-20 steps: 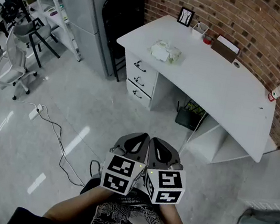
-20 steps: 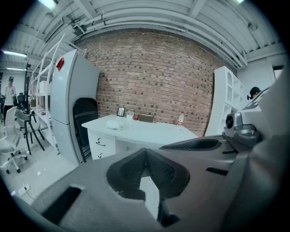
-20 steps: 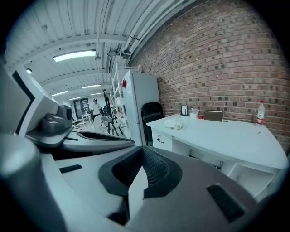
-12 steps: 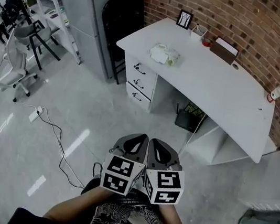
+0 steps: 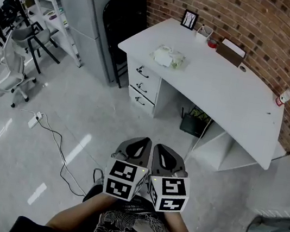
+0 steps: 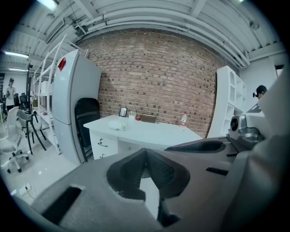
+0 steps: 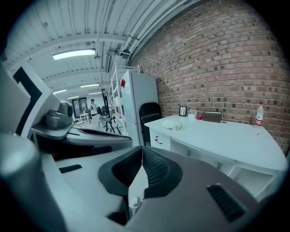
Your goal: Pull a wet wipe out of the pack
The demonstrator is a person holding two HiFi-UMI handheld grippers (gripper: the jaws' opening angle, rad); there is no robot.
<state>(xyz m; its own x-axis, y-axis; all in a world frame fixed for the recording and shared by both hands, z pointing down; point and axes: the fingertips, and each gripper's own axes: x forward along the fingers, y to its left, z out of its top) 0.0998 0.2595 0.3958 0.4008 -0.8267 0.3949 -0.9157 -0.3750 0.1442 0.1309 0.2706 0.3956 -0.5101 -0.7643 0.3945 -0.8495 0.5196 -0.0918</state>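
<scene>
Holding both tools close side by side, low centre of the head view. Left tool (image 5: 145, 142): jaws closed tip to tip, nothing between them. Right tool (image 5: 158, 146): likewise closed and empty. Wet wipe pack (image 5: 169, 57) lies on the white tabletop (image 5: 230, 99), upper middle, well apart from both tools; print too small to read. Against the earlier frame, the tabletop sits slightly further left; tools unchanged.
</scene>
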